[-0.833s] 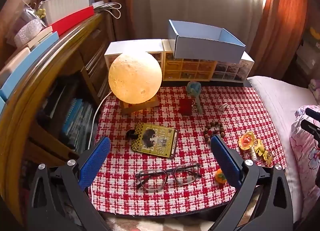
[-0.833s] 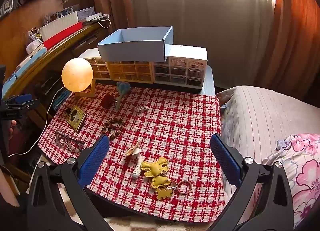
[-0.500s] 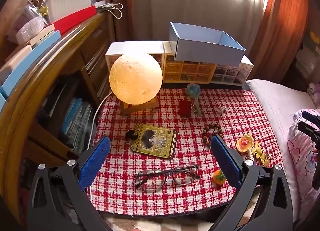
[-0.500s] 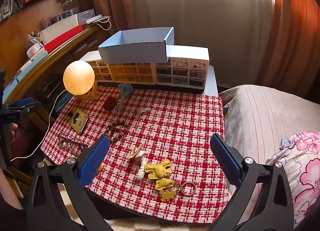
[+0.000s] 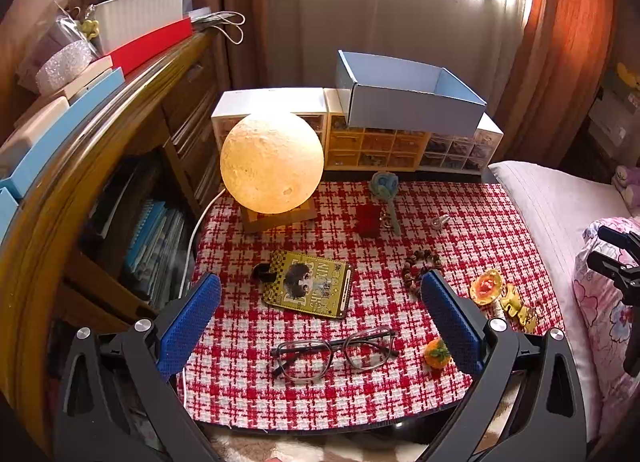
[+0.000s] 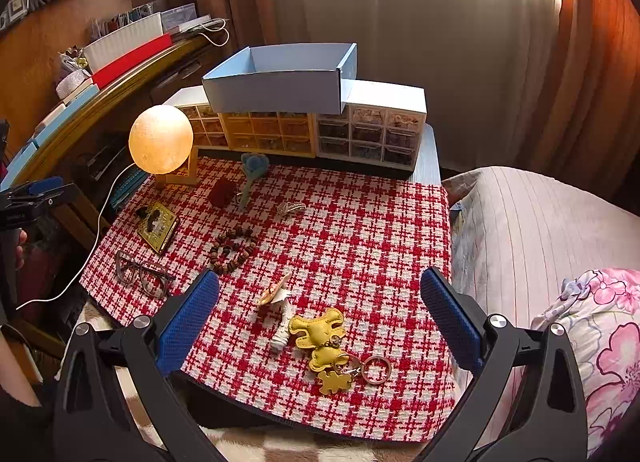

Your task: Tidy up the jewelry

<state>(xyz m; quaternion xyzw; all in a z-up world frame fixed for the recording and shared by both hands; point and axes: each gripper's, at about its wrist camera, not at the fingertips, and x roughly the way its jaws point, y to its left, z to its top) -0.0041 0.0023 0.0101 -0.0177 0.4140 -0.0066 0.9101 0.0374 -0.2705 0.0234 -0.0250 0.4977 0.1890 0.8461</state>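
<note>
Right wrist view: a low table spread with a red-and-white checked cloth, bounded at its far edge by a row of small drawer units carrying an open blue box, and at its far left by a glowing moon lamp. Both claws stand wide with nothing between the pads. The right gripper hangs over the near right part of the cloth, tilted steeply down; directly between its blue pads lie a yellow keychain and, just to its left, a small mushroom charm. The keychain's long axis runs from far left to near right, ending in a metal ring. A bead bracelet lies farther in, left of centre, and a small silver piece farther still. Left wrist view: the left gripper hangs over the near left part, above a pair of glasses and a yellow card case, neither of them jewelry. Judged from this layout, the right claw is the nearer one to the keychain and charm, and the bracelet lies about midway between the two claws.
</note>
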